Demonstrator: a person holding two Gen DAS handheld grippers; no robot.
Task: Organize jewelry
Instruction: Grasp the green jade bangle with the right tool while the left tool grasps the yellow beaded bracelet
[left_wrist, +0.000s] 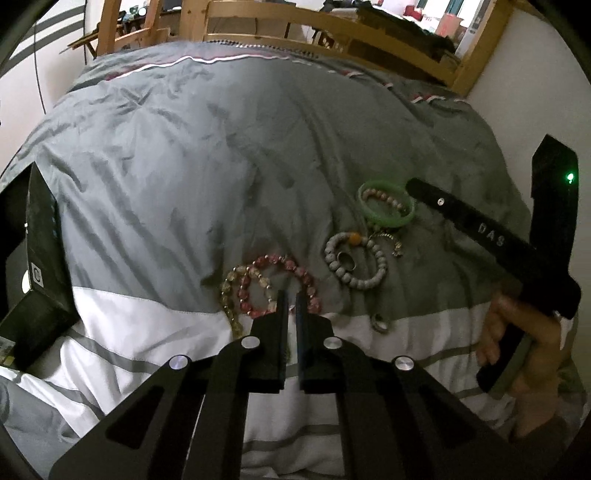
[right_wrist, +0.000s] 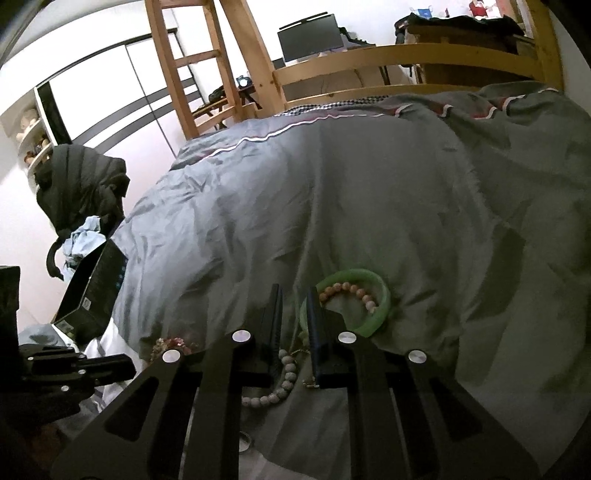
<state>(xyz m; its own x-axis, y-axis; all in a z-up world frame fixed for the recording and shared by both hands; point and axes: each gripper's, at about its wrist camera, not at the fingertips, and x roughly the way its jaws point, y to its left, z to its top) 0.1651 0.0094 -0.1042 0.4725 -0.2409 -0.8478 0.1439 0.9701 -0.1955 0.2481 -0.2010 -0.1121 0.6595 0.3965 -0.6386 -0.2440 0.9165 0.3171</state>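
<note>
Jewelry lies on the grey duvet (left_wrist: 221, 166). A pink bead bracelet (left_wrist: 284, 284) overlaps a yellow bead bracelet (left_wrist: 231, 295). My left gripper (left_wrist: 291, 295) hovers over the pink one, jaws nearly closed with a thin gap, empty. A grey bead bracelet (left_wrist: 354, 264) surrounds a metal ring (left_wrist: 345, 260); another ring (left_wrist: 380, 325) lies nearer. A green bangle (left_wrist: 388, 205) holds a beige bead bracelet (left_wrist: 384, 199). My right gripper (right_wrist: 295, 295) is slightly open at the bangle's (right_wrist: 369, 291) left edge, its fingers over the grey beads (right_wrist: 284, 373).
A black open box (left_wrist: 37, 266) stands at the bed's left edge and also shows in the right wrist view (right_wrist: 92, 295). A wooden bed frame (left_wrist: 332, 33) borders the far side. A dark jacket (right_wrist: 81, 184) hangs at the left. A white wall lies to the right.
</note>
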